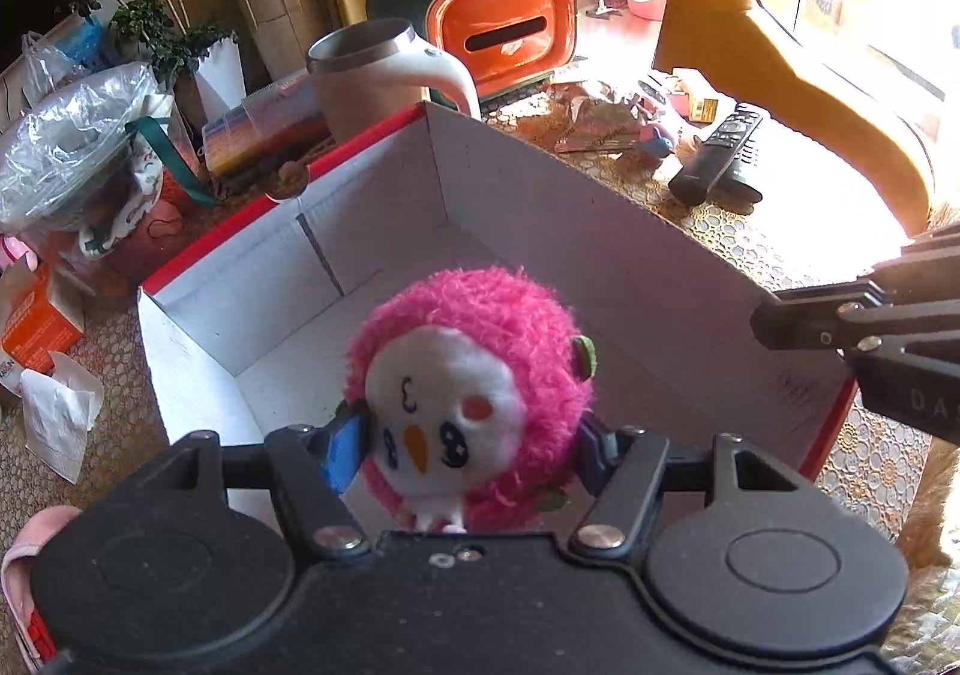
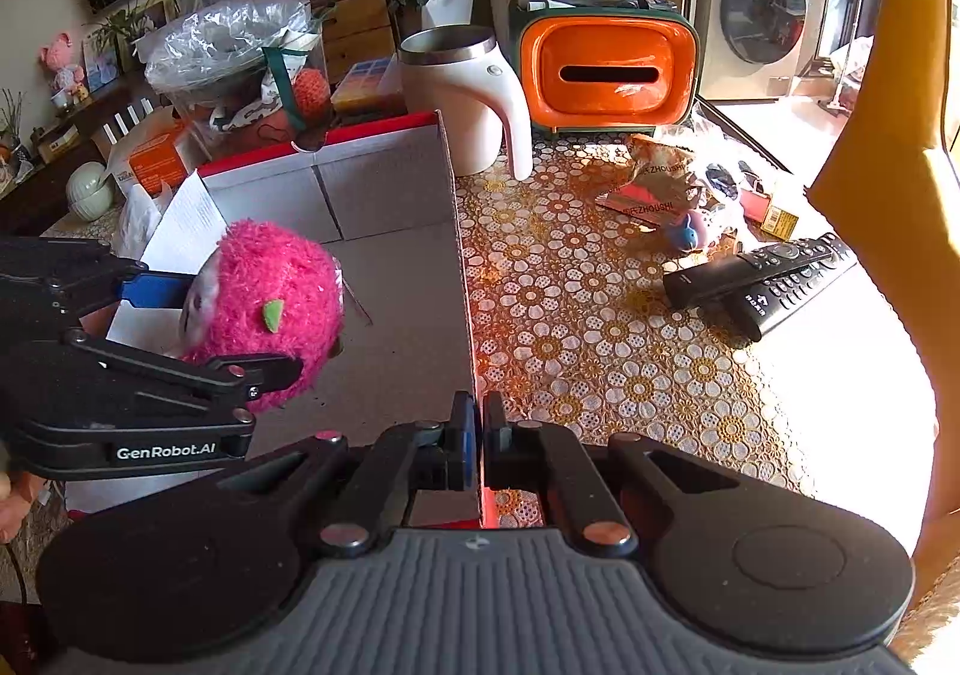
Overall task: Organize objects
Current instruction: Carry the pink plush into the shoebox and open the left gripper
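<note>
While over box (image 1: 600,231), plush (image 1: 474,375) between left claw (image 1: 468,447) pads.

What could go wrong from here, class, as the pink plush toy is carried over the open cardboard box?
1. The left gripper pinches the round, fluffy pink plush toy only by its sides; it might slip and drop badly.
2. The right gripper is clamped on the cardboard box wall; a tug could bend the thin wall or shift the box.
3. The box might bump the white jug just behind it.
</note>
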Tool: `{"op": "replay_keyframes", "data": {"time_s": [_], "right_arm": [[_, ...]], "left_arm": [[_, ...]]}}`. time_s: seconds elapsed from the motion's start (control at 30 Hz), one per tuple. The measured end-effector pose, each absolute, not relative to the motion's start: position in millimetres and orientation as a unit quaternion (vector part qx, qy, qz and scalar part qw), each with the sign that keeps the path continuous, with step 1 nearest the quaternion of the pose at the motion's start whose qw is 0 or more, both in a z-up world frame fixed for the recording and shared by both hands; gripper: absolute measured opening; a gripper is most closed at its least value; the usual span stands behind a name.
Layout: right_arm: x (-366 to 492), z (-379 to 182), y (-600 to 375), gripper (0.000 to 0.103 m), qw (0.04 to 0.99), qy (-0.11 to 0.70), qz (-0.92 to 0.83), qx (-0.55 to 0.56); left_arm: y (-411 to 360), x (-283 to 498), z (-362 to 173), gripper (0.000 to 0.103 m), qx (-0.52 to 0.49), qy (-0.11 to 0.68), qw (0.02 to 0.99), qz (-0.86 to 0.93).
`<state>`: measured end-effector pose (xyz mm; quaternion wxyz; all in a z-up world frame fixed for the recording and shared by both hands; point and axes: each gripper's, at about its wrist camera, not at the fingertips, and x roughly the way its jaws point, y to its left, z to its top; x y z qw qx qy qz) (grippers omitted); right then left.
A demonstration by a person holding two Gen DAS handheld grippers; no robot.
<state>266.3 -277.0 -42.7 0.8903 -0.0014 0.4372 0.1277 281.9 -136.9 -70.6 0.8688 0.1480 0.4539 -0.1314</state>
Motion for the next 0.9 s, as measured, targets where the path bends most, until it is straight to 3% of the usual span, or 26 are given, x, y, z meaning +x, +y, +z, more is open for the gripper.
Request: {"op": "replay_keyframes", "data": {"time_s": [0.4,0.6,0.9], "right_arm": [[271,-42,-279,0.003,0.886,0.444,0.134,0.002],[272,-42,-279,0.003,0.886,0.445,0.131,0.003],[272,-41,-275,0.003,0.887,0.446,0.122,-0.003]], "left_arm": [[-137,296,-102,0.072,0.139,0.515,0.836,-0.13],[-132,294,-100,0.082,0.13,0.51,0.841,-0.129],[-119,275,-71,0.083,0.099,0.476,0.862,-0.148]]}}
